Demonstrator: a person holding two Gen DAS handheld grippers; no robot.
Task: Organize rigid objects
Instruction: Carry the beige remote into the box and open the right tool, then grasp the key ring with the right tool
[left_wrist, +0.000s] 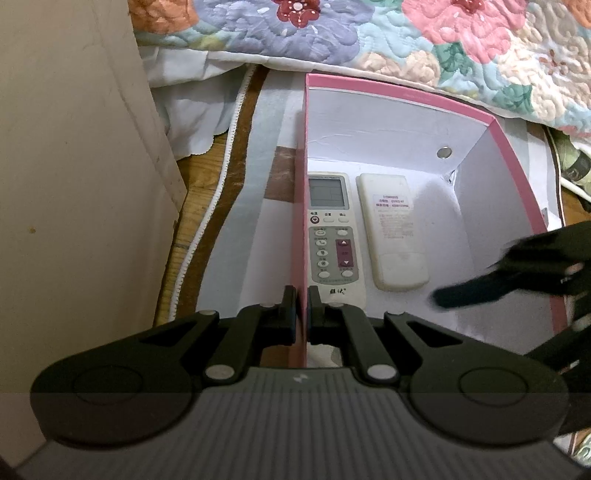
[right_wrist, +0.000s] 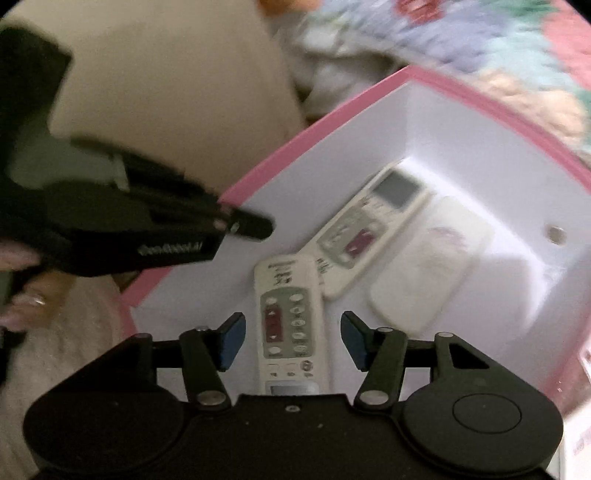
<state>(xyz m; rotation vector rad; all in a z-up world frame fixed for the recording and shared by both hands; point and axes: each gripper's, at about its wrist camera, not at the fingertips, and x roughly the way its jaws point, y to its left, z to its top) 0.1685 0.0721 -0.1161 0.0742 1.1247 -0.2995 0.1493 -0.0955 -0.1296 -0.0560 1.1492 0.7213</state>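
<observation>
Left gripper clamped on pink box wall. Right gripper jaws apart, pads clear of third remote, which lies between them on the box floor. Two more remotes beyond: one face-up, one face-down, side by side.

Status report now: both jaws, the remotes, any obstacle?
Left gripper shut on box wall. Right gripper open, third remote between jaws. Two remotes in box. No obstacle.
</observation>
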